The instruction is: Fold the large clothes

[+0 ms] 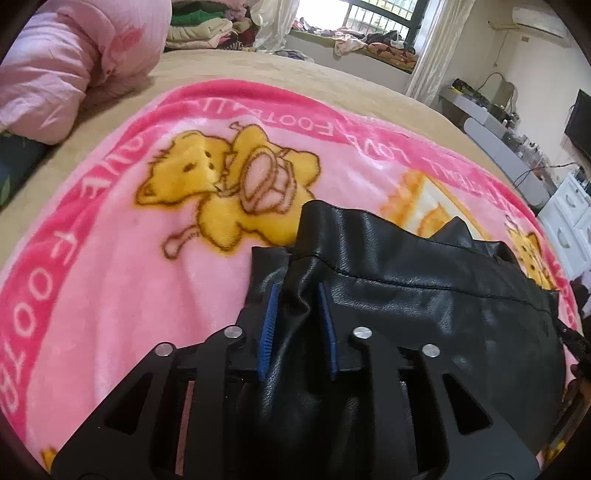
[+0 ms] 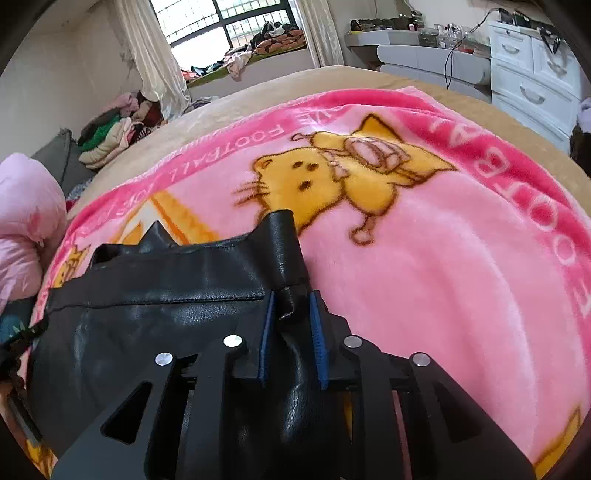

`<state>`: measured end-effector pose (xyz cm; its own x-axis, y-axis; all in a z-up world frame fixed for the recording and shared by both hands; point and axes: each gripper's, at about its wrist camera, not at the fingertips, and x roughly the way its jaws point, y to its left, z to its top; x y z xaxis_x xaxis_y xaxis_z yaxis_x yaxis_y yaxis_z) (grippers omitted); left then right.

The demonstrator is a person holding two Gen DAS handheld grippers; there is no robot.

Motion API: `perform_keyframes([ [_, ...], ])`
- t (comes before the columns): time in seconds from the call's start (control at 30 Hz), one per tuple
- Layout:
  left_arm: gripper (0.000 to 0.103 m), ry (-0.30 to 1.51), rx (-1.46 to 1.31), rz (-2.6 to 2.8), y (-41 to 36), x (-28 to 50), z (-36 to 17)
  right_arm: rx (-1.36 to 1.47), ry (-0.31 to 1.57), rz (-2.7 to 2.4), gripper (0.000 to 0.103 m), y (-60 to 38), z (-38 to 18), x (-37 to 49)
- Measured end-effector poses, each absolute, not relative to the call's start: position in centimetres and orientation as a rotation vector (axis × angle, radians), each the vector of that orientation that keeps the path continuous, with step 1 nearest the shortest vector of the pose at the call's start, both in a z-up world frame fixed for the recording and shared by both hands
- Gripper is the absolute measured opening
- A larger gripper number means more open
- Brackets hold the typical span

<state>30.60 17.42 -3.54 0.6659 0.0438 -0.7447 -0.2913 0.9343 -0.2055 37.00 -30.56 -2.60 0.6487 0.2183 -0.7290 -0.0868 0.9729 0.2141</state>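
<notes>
A black leather garment (image 1: 424, 295) lies on a pink cartoon blanket (image 1: 110, 277) spread over the bed. My left gripper (image 1: 297, 291) is shut on the garment's left edge, with leather bunched between its blue pads (image 1: 266, 328). In the right wrist view the same black garment (image 2: 147, 302) stretches to the left. My right gripper (image 2: 291, 295) is shut on its right edge, a fold of leather pinched between the blue pads (image 2: 317, 332). The garment hangs taut between the two grippers just above the blanket (image 2: 443, 277).
A pink padded jacket (image 1: 55, 74) lies at the bed's far left. Folded clothes (image 1: 199, 26) are stacked at the far side. White drawers (image 2: 532, 74) and a grey desk (image 2: 424, 55) stand beside the bed on the right. The tan bedsheet (image 1: 258, 70) surrounds the blanket.
</notes>
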Motion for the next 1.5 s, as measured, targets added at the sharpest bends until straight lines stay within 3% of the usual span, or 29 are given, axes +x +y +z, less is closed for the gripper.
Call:
perform_keyframes([
  [0.1,0.032,0.835,-0.296,0.227,17.4,30.3,-3.2,0.215,0.886,0.132,0.062,-31.8,-2.9,36.3],
  [0.17,0.036,0.835,-0.292,0.233,17.5,30.1,-2.9,0.280,0.883,0.155,0.066,-32.9,-2.7,35.5],
  [0.23,0.049,0.838,-0.274,0.245,17.6,29.7,-2.5,0.299,0.873,0.165,0.077,-33.6,-2.3,34.0],
  [0.27,0.052,0.840,-0.265,0.248,17.6,29.5,-2.3,0.300,0.871,0.183,0.078,-33.7,-2.1,33.3],
  [0.33,0.068,0.843,-0.263,0.249,17.6,29.0,-2.0,0.320,0.878,0.229,0.084,-33.8,-1.9,31.8],
  [0.43,0.082,0.838,-0.326,0.235,18.2,27.7,-1.9,0.352,0.885,0.300,0.086,-33.8,-1.8,29.5],
  [0.5,0.086,0.847,-0.384,0.202,18.6,27.0,-2.1,0.367,0.888,0.328,0.086,-33.6,-1.8,28.5],
  [0.77,0.090,0.933,-0.475,0.137,18.0,25.0,-4.0,0.418,0.940,0.391,0.082,-33.9,-3.4,26.3],
  [0.8,0.091,0.937,-0.499,0.135,18.1,24.7,-4.3,0.426,0.939,0.401,0.079,-34.0,-3.5,26.2],
  [0.87,0.090,0.940,-0.570,0.115,18.3,24.3,-4.8,0.459,0.944,0.436,0.064,-34.3,-3.8,26.2],
  [0.93,0.072,0.951,-0.658,0.057,18.1,24.0,-5.6,0.501,0.952,0.451,0.051,-34.6,-4.2,26.4],
  [1.1,0.058,0.943,-0.627,0.072,17.0,23.2,-5.0,0.501,0.951,0.469,0.038,-34.9,-3.7,26.0],
  [1.37,0.056,0.955,-0.563,0.081,15.5,21.3,-3.8,0.383,0.961,0.433,0.037,-34.9,-2.8,24.7],
  [1.5,0.056,0.946,-0.543,0.081,15.2,20.6,-3.5,0.320,0.961,0.388,0.049,-34.5,-2.3,24.0],
])
